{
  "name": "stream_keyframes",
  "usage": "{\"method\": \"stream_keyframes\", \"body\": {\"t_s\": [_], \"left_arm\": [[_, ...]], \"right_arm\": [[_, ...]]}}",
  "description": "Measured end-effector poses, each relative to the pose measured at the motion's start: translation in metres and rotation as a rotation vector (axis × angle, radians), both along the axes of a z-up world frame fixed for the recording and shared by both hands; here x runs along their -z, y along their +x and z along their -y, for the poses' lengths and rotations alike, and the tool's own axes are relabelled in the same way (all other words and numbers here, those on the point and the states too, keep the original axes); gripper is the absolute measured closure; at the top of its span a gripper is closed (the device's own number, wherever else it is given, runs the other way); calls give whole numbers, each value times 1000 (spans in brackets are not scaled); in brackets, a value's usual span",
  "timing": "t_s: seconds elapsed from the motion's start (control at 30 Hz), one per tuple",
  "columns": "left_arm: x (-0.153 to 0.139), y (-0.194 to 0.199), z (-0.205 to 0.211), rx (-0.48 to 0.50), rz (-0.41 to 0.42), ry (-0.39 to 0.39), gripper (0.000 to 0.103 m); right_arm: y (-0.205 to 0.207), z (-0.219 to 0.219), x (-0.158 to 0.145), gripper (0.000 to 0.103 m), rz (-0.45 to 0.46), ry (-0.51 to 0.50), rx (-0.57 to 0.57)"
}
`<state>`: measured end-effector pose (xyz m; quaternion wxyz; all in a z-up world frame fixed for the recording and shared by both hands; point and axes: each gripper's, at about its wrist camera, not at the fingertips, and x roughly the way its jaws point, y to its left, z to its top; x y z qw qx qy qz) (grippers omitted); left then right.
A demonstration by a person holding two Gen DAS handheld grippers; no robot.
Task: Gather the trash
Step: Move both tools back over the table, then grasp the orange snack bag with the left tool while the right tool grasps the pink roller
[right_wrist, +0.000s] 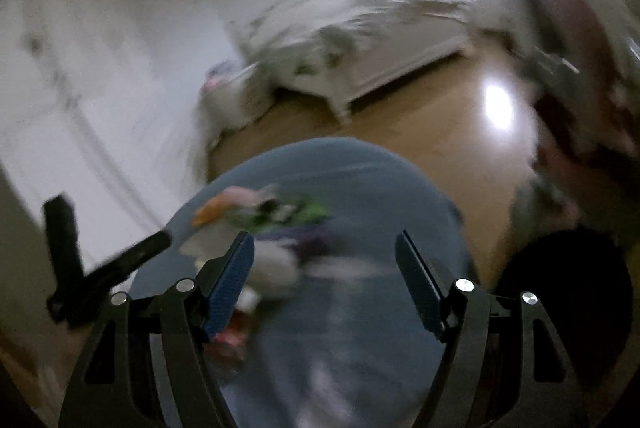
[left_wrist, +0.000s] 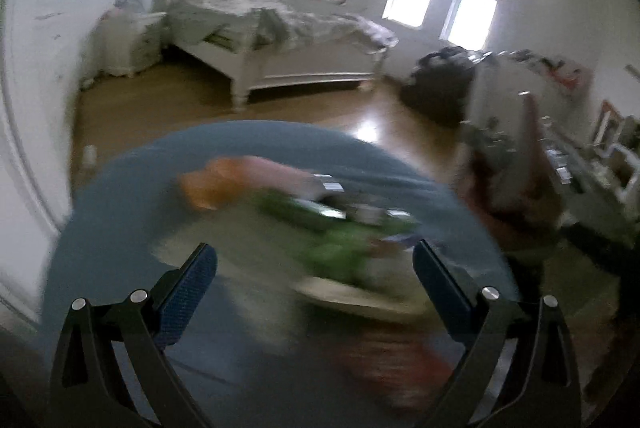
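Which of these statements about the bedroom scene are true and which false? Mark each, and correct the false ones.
1. Both grippers, left and right, are open. True.
2. The table is red. False: it is blue.
3. Litter lies on the table. True.
4. The right gripper holds an orange scrap. False: nothing is between its jaws.
5. A white bed stands beyond the table. True.
6. The floor is carpeted. False: it is shiny wood.

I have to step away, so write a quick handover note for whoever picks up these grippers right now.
Left gripper: open, empty.
Right gripper: open, empty.
Both hang above the round blue table. The trash, a blurred heap of orange, pink, green and white wrappers, lies on it.
Done: nothing picked up, as far as the pictures show.
Left: collect all of it. No bin is visible.
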<state>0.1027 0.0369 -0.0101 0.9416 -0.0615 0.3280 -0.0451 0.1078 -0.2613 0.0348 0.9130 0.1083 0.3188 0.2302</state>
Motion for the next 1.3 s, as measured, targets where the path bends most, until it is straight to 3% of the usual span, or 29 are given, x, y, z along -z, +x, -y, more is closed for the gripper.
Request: {"method": "stream_keyframes", "body": {"t_s": [0.13, 0.27, 0.53, 0.6, 0.67, 0.77, 0.9, 1.07, 1.3], "left_arm": [[7, 36, -38, 1, -49, 57, 6], [15, 80, -53, 46, -87, 130, 6], [41, 126, -62, 159, -143, 201, 6], [48, 132, -63, 178, -159, 204, 12], [56, 139, -66, 180, -189, 193, 24], [60, 140, -71, 174, -204, 174, 31], [60, 137, -72, 163, -198, 172, 51], [59, 127, -68, 170, -189, 175, 57], [36, 82, -63, 161, -123, 110, 57]], "right_arm": [[46, -81, -21, 36, 28, -113, -164], [101, -148, -21, 42, -12, -207, -262], [185, -227, 24, 46, -118, -365, -435], [197, -241, 39, 46, -136, -402, -478], [207, -250, 52, 46, -145, -448, -509], [212, -260, 67, 46, -151, -481, -546], [211, -267, 70, 66, -149, -463, -552], [199, -261, 58, 73, -153, -411, -545], [159, -203, 2, 73, -80, -252, -457]]}}
